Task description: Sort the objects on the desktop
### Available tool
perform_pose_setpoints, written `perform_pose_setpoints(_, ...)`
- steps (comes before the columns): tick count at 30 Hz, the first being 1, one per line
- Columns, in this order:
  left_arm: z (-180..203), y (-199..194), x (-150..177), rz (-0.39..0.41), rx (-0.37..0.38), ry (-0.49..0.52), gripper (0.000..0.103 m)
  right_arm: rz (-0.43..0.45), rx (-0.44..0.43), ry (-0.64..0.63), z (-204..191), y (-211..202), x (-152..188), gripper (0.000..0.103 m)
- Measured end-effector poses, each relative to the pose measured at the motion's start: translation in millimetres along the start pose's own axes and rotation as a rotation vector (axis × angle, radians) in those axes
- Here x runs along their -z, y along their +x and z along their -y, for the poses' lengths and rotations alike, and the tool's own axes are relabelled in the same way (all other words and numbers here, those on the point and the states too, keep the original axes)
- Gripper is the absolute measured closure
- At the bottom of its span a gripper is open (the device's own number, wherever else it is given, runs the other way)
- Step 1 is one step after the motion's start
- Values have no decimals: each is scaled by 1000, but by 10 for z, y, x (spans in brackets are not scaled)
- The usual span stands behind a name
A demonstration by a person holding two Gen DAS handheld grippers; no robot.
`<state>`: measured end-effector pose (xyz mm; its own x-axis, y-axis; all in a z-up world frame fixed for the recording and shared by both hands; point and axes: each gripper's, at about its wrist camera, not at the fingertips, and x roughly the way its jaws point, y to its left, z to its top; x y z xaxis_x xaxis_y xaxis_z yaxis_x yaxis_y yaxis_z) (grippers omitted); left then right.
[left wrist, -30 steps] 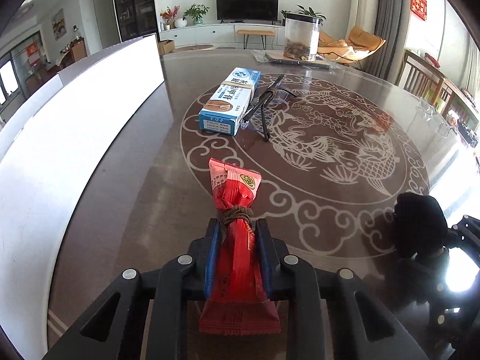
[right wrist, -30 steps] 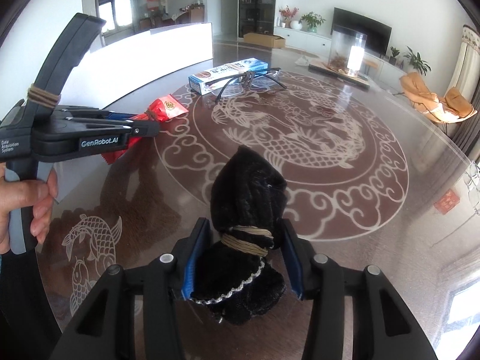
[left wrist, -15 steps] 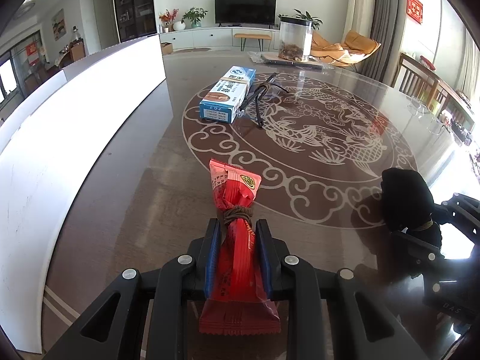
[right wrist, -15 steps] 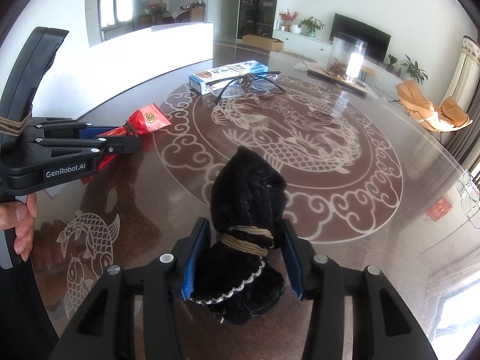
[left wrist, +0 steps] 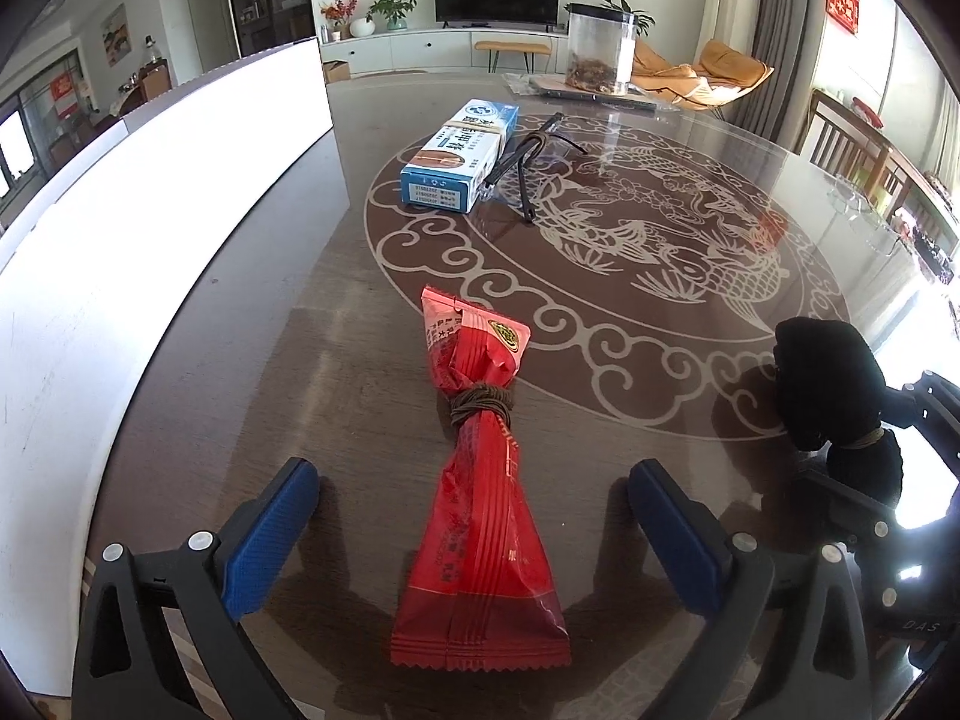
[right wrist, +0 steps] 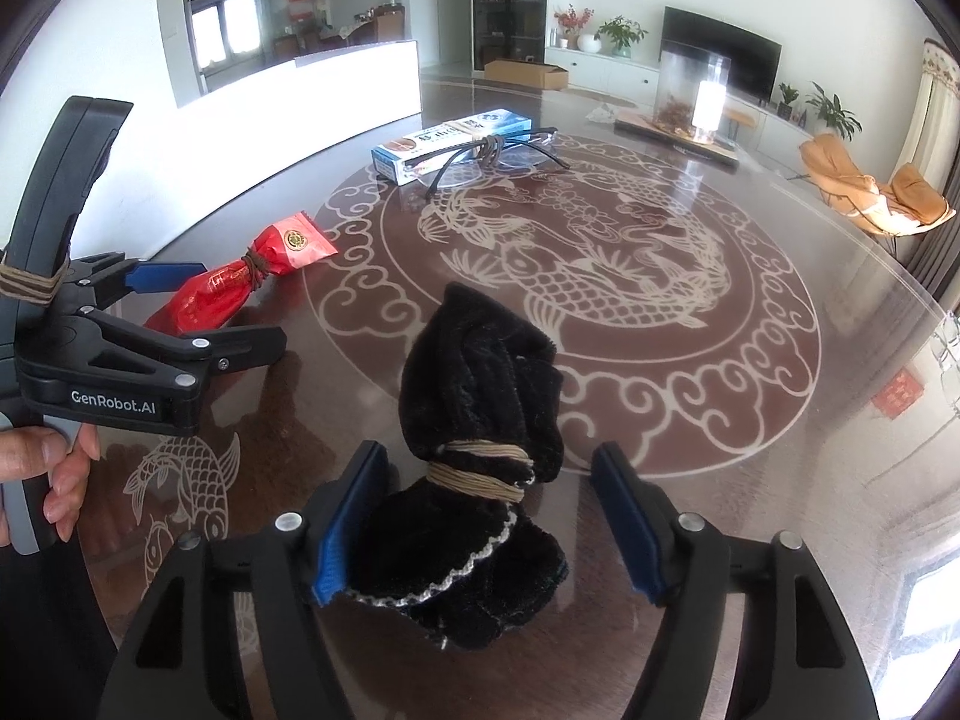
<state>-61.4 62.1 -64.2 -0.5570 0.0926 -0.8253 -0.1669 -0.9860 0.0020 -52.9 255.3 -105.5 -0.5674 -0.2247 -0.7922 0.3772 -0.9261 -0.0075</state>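
A red snack packet (left wrist: 480,480) tied with brown cord lies on the table between the spread fingers of my open left gripper (left wrist: 474,510). It also shows in the right wrist view (right wrist: 240,282). A black velvet pouch (right wrist: 474,450) tied with tan cord lies on the table between the fingers of my open right gripper (right wrist: 486,516); its left pad touches the pouch. The pouch also shows at the right of the left wrist view (left wrist: 828,390). A blue-and-white box (left wrist: 462,156) and black glasses (left wrist: 528,156) lie farther out.
The round brown table (left wrist: 630,276) has a pale fish pattern. A white wall panel (left wrist: 150,210) borders the left side. A clear jar on a tray (left wrist: 600,54) stands at the far edge. Chairs (left wrist: 852,138) stand at the right.
Both grippers have opened. The red packet and the black pouch now rest on the table between the spread fingers, released.
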Motion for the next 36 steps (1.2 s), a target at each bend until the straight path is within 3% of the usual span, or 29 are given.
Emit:
perform_pose_setpoints(7, 9, -5, 7, 0, 0, 0, 0, -6, 4, 5, 16, 11, 4, 23)
perform_pose_setpoints(9, 7, -5, 7, 0, 0, 0, 0, -18, -6, 3, 17, 37, -1, 12)
perform_pose_setpoints(14, 9, -5, 9, 0, 0, 0, 0, -37, -18, -19, -30, 78, -2, 0)
perform_pose_setpoints(36, 12, 3, 4, 1, 1, -1, 0, -39, -12, -21, -42, 92, 0, 0)
